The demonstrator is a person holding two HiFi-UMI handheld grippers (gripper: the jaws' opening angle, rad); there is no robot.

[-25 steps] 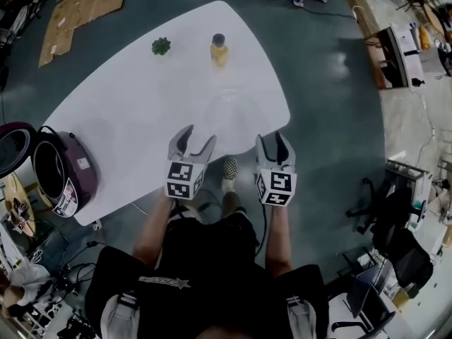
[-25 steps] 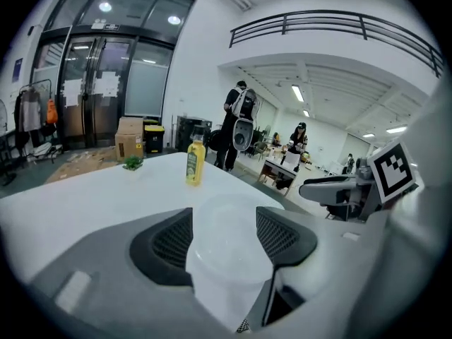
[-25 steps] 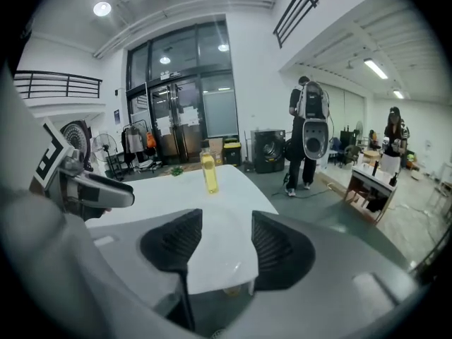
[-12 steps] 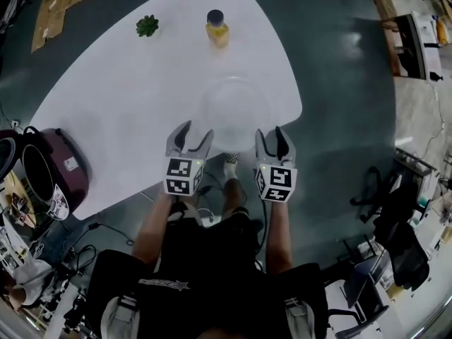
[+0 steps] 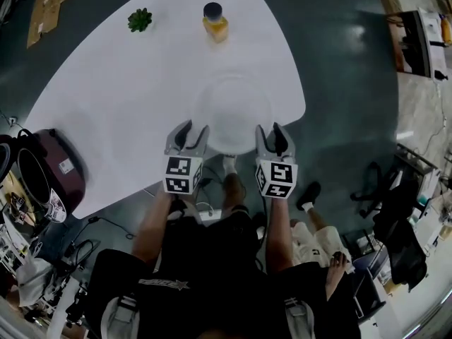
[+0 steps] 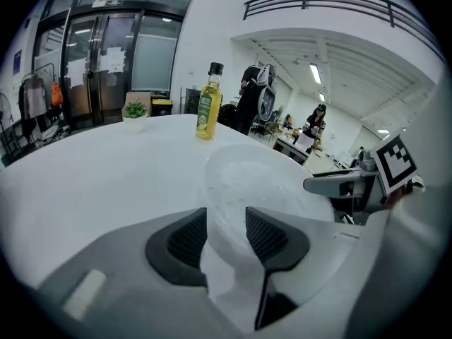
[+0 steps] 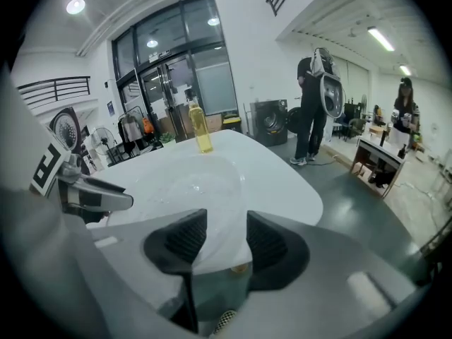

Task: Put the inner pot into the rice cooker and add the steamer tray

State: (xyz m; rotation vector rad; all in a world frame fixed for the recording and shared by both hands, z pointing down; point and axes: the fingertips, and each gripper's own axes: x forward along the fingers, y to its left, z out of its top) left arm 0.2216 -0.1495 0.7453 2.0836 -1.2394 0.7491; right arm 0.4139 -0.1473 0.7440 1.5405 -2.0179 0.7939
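I've dropped left claw point(image 5: 194, 128) and right claw point(image 5: 270, 128) to the centre tray point(image 5: 233, 104); both half-open, closing round its rim for the lift.

White, rounded table point(image 5: 127, 97), as I see it from above.

- **Far side:** a small green potted plant point(image 5: 140, 20). Well apart to its right stands an upright yellow oil bottle with a dark cap point(image 5: 215, 21).
- **Near edge, before me:** a clear round plastic steamer tray point(image 5: 233, 111), lying flat on the tabletop.
- **Left corner:** a maroon rice cooker point(image 5: 67, 168), its lid swung open.
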